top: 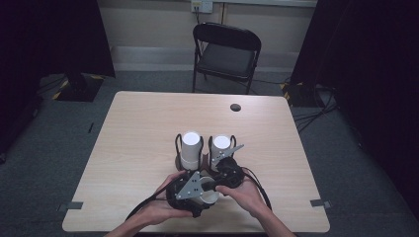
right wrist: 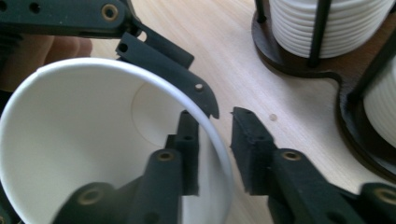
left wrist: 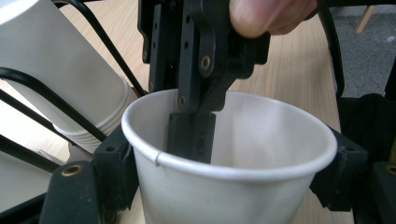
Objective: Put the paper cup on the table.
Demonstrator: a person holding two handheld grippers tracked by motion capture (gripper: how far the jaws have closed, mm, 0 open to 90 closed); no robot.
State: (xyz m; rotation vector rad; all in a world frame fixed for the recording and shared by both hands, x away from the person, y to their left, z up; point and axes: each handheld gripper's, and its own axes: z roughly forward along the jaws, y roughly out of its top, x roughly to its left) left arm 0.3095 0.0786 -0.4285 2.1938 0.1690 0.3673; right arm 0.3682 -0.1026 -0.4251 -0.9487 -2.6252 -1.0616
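On our wooden table (top: 148,128), near its front edge beside the cup rack (right wrist: 345,88), the left gripper (left wrist: 224,186) clasps the paper cup (left wrist: 233,154) from outside, steadying it. Our right gripper (right wrist: 212,154) straddles the rim, released.

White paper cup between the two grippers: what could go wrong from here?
1. The left gripper squeezes the white paper cup from both sides; the thin wall could buckle.
2. The right gripper straddles the rim, one jaw inside, with a gap showing, so pulling away could snag and tip the cup.
3. The black wire cup holder with stacked cups stands close; a swing could knock it.
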